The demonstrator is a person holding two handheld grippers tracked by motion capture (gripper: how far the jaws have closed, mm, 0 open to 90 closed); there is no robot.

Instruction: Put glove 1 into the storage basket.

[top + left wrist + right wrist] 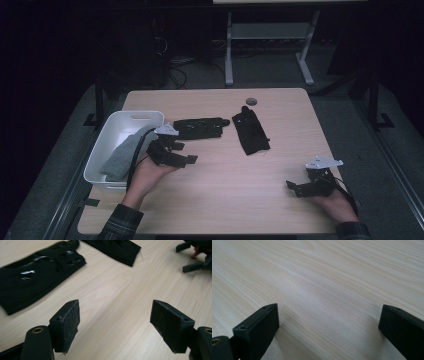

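Nearby, left gripper [186, 153] jaws apart, empty, beside black glove [200, 128]; right gripper [294, 187] likewise; white bin [100, 150] left.

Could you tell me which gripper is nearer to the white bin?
Left. The left gripper sits just beside the white bin, while the right gripper rests across the table near its opposite edge.

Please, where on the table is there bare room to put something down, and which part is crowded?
Bare wood lies in the middle front of the table, between the left gripper and the right gripper, both open and empty. The far right strip beyond the second black glove is also free. It is crowded at the left: white bin with grey cloth, then the first black glove.
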